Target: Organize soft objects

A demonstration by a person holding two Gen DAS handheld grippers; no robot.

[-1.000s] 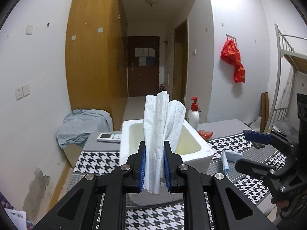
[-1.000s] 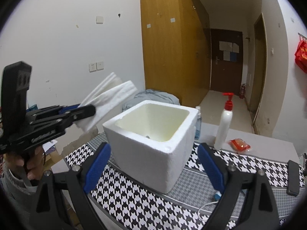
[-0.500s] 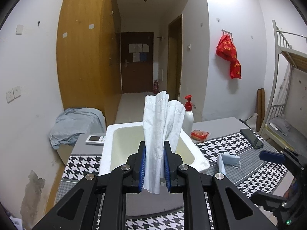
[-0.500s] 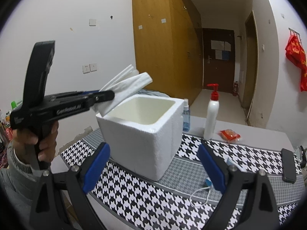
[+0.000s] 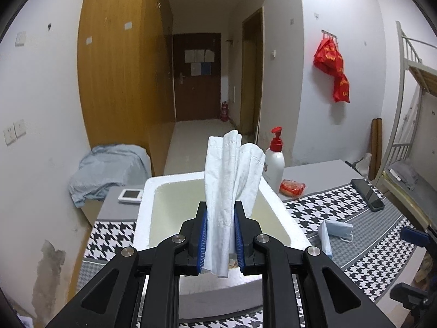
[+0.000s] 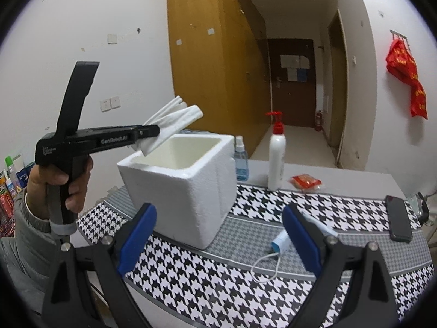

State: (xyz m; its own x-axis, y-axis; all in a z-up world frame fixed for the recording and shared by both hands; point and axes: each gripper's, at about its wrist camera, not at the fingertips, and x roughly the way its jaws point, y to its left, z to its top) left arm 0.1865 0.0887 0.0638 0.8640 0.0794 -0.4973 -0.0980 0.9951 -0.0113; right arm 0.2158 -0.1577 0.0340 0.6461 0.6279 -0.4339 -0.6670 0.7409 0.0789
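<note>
Left claw pinches a limp, light white cloth mid-fold above the foam box; right claw hangs spread, empty.

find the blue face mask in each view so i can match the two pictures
Left wrist: the face mask lies at right of centre on the houndstooth cloth, right of the foam box.
Right wrist: the face mask lies low and right of centre, partly behind the right gripper finger.
Shared landmark: the red-pump lotion bottle.
</note>
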